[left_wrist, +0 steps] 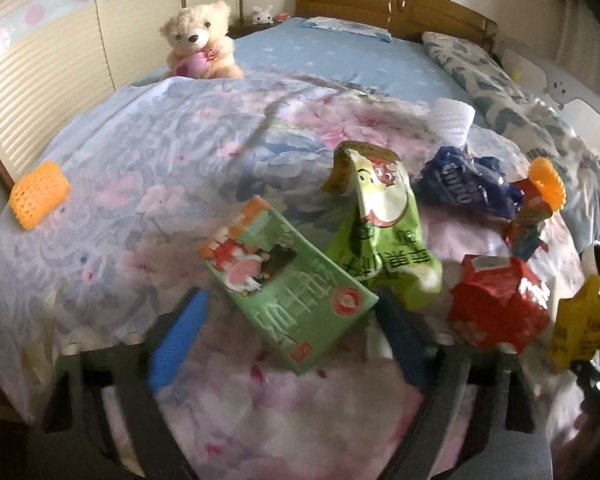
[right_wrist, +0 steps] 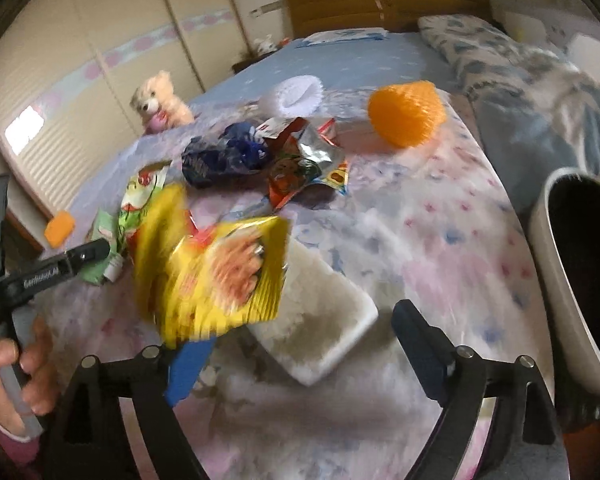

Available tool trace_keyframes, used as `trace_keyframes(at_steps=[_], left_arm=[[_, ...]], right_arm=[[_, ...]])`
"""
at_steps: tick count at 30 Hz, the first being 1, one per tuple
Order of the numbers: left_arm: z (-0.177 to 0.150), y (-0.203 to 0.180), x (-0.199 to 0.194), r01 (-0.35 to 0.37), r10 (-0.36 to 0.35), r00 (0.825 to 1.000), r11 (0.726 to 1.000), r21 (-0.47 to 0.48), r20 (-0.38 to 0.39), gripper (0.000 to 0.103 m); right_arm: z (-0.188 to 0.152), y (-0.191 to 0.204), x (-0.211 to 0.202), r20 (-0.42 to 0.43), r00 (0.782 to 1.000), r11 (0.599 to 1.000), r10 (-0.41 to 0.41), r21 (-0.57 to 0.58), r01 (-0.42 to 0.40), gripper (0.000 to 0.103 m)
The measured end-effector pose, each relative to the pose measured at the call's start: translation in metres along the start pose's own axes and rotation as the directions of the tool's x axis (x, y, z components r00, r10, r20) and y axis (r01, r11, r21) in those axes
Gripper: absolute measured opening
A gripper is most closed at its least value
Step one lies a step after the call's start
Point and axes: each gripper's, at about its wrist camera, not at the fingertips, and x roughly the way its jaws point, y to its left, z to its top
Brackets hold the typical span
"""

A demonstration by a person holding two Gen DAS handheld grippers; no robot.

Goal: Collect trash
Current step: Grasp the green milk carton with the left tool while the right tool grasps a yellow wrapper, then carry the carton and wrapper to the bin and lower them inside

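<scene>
Trash lies on a flowered quilt. In the left wrist view my left gripper (left_wrist: pixel 288 330) is open, its blue fingers either side of a green carton (left_wrist: pixel 290 290). Beyond lie a green snack bag (left_wrist: pixel 380 232), a dark blue wrapper (left_wrist: pixel 464 188), a red carton (left_wrist: pixel 496 304) and a yellow packet (left_wrist: pixel 580 324) at the right edge. In the right wrist view my right gripper (right_wrist: pixel 300 352) is open. The blurred yellow packet (right_wrist: pixel 212 268) hangs against its left finger (right_wrist: pixel 188 368). A white foam tray (right_wrist: pixel 320 320) lies beneath. The dark bin (right_wrist: pixel 580 264) stands at right.
Orange foam nets (left_wrist: pixel 38 194) (right_wrist: pixel 406 114) and a white foam net (right_wrist: pixel 296 94) lie on the quilt. A teddy bear (left_wrist: pixel 202 42) sits at the far left of the bed. A colourful foil wrapper (right_wrist: pixel 308 168) lies mid-quilt. The other gripper's handle and hand (right_wrist: pixel 24 280) show at left.
</scene>
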Motion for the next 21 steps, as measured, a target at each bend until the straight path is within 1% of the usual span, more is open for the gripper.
trace_keyframes(at_steps=[1, 2, 3, 5, 6, 7, 9, 15, 17, 18, 19, 20, 21], left_arm=[[-0.001, 0.002, 0.002, 0.006, -0.006, 1.0, 1.0, 0.005, -0.008, 0.062], [-0.001, 0.004, 0.002, 0.014, -0.014, 1.0, 1.0, 0.003, -0.008, 0.059], [-0.001, 0.008, 0.001, 0.021, -0.021, 1.0, 1.0, 0.001, -0.003, 0.058], [-0.002, 0.013, -0.003, 0.02, -0.02, 1.0, 1.0, 0.002, 0.014, 0.057], [-0.003, 0.015, -0.006, 0.023, -0.023, 0.999, 1.0, 0.001, 0.023, 0.057], [-0.003, 0.017, -0.009, 0.027, -0.027, 0.999, 1.0, 0.001, 0.033, 0.057], [-0.002, 0.02, -0.016, 0.029, -0.03, 0.998, 1.0, 0.008, 0.052, 0.057], [-0.004, 0.014, -0.04, 0.069, -0.074, 0.992, 0.996, 0.051, 0.1, 0.057], [-0.004, 0.01, -0.046, 0.087, -0.094, 0.99, 0.994, 0.061, 0.11, 0.057], [-0.004, 0.008, -0.049, 0.095, -0.102, 0.988, 0.993, 0.067, 0.115, 0.057], [-0.004, 0.005, -0.053, 0.103, -0.112, 0.986, 0.992, 0.075, 0.122, 0.057], [-0.004, 0.003, -0.057, 0.109, -0.119, 0.984, 0.991, 0.083, 0.131, 0.057], [-0.004, 0.001, -0.06, 0.115, -0.126, 0.983, 0.989, 0.089, 0.136, 0.057]], right_arm=[[0.001, 0.002, 0.002, -0.004, 1.0, 1.0, 0.005, -0.018, -0.005, 0.088], [0.002, 0.004, 0.003, -0.007, 1.0, 0.999, 0.013, -0.03, -0.014, 0.081], [0.002, 0.005, 0.002, -0.005, 1.0, 0.999, 0.018, -0.039, -0.018, 0.073], [0.004, 0.005, 0.002, -0.006, 1.0, 0.999, 0.012, -0.041, -0.012, 0.062], [0.005, 0.004, 0.001, -0.002, 1.0, 0.999, 0.02, -0.031, -0.02, 0.058], [0.006, 0.003, 0.0, 0.001, 1.0, 0.999, 0.026, -0.019, -0.026, 0.047], [0.007, -0.001, -0.004, 0.017, 1.0, 1.0, 0.008, 0.003, -0.009, 0.048], [0.002, -0.006, -0.015, 0.033, 0.999, 0.999, 0.007, 0.036, -0.008, 0.049], [0.0, -0.003, -0.017, 0.018, 0.999, 0.999, 0.042, 0.03, -0.042, 0.058], [-0.001, -0.002, -0.017, -0.001, 0.999, 0.998, 0.048, 0.028, -0.048, 0.065], [-0.003, -0.001, -0.018, -0.006, 0.999, 0.999, 0.043, 0.028, -0.043, 0.077], [-0.005, 0.0, -0.019, -0.002, 0.999, 0.999, 0.04, 0.024, -0.04, 0.081], [-0.007, 0.001, -0.022, 0.005, 0.999, 0.999, 0.042, 0.015, -0.042, 0.081]])
